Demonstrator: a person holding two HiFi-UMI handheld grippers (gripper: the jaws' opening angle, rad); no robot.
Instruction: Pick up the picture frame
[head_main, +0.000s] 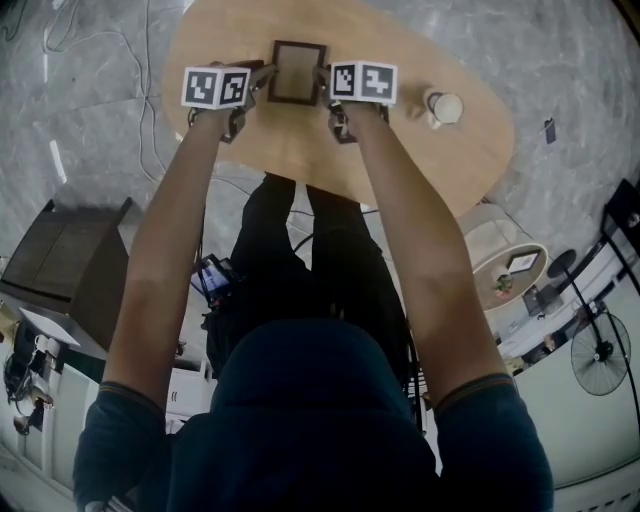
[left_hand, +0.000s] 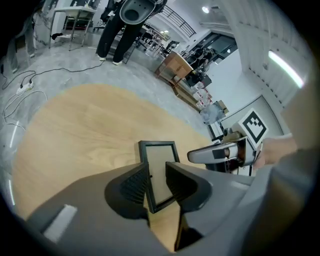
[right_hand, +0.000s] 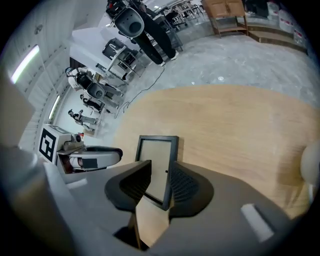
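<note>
Table (head_main: 400, 50) is carrying everything: a pale wood oval, with the frame (head_main: 298, 72) sitting near its far end and a cup (head_main: 444, 107) standing well apart to the right.

Left arm (head_main: 160, 260) and right arm (head_main: 420, 250) are stretching forward side by side. This is putting one tool at each side of the frame rather than both at one end.

Left gripper (left_hand: 156, 180) is straddling the frame's left rail. Its jaws are standing apart, with the dark rail and a strip of the pale face showing in the gap. No pad is visibly pressing, so I am logging it as not yet gripping.

Right gripper (right_hand: 160, 172) is mirroring this on the right rail. Its jaws are likewise parted, the rail is lying close against one jaw, and light is showing on the other side. It is not gripping either, as far as I can judge.

Frame is staying on the wood between the two tools, squarely facing the person. I cannot tell whether it is lying flat or leaning on a stand.

Judgement: the two-sided approach is probably aiming to keep a thin, flat-faced object from twisting on the lift. Each rail is thin and sitting off-centre in its gap. Both sets of jaws are needing to close evenly, or the frame is likely to skid sideways.
</note>
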